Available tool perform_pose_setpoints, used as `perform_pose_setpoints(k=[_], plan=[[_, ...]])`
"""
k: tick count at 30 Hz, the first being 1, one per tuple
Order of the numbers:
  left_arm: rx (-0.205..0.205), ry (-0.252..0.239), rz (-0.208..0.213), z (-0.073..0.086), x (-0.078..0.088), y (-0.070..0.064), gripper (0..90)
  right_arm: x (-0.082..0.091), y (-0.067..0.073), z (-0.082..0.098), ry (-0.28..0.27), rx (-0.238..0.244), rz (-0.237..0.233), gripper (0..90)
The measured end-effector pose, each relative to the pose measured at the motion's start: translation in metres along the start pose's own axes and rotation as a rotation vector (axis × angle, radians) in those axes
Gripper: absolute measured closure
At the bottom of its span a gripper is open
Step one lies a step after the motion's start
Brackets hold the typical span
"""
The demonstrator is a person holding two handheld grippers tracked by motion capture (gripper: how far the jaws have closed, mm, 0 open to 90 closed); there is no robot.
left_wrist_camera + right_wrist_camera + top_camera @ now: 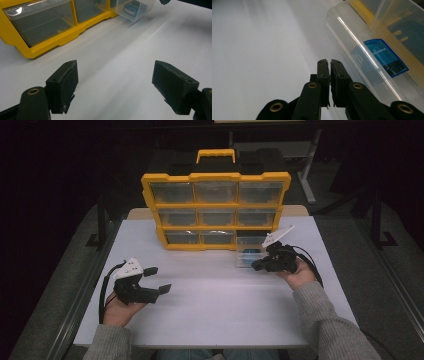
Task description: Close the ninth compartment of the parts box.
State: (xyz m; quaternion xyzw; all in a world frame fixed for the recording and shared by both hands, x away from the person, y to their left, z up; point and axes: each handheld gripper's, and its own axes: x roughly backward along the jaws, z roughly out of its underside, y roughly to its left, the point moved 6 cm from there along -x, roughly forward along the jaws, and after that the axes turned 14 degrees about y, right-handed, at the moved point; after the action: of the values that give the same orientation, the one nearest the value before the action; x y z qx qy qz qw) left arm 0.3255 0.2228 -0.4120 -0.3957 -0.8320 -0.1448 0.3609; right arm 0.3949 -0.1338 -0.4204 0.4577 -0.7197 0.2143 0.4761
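Your right gripper (330, 62) is closed on nothing just beside the clear drawer (248, 257) pulled out of the organizer (216, 210) onto the surface (220, 305), left gripper (156, 279) wide open and empty; a nudge could skid the drawer.

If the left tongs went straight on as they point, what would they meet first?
Probably bare table first; beyond it the clear drawer pulled out of the yellow organizer, though depth is hard to judge.
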Motion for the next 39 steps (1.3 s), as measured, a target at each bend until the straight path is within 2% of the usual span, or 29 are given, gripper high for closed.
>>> perform_pose_setpoints(k=[7, 10, 18, 23, 25, 30, 39], plan=[[-0.002, 0.0, 0.0, 0.0, 0.0, 0.0, 21.1, 0.004, -0.005, -0.004, 0.003, -0.005, 0.018, 84.3], [-0.002, -0.001, -0.001, 0.0, 0.001, 0.0, 21.1, 0.006, -0.006, -0.006, 0.002, -0.006, 0.013, 85.1], [-0.002, 0.001, 0.0, 0.0, 0.001, 0.0, 21.1, 0.004, -0.007, -0.009, 0.018, 0.01, 0.013, 87.2], [0.002, -0.001, -0.001, 0.0, 0.001, 0.0, 21.1, -0.001, -0.009, -0.009, 0.048, 0.028, 0.038, 87.0], [0.003, -0.003, -0.001, 0.0, 0.002, 0.0, 21.1, -0.002, -0.009, -0.009, 0.05, 0.02, 0.025, 87.0], [0.003, -0.001, -0.002, 0.0, 0.001, 0.001, 21.1, -0.002, -0.011, -0.01, 0.049, 0.024, 0.039, 86.9], [0.004, -0.003, -0.003, 0.0, 0.002, 0.001, 21.1, 0.0, -0.014, -0.016, 0.053, 0.016, 0.037, 86.9]])
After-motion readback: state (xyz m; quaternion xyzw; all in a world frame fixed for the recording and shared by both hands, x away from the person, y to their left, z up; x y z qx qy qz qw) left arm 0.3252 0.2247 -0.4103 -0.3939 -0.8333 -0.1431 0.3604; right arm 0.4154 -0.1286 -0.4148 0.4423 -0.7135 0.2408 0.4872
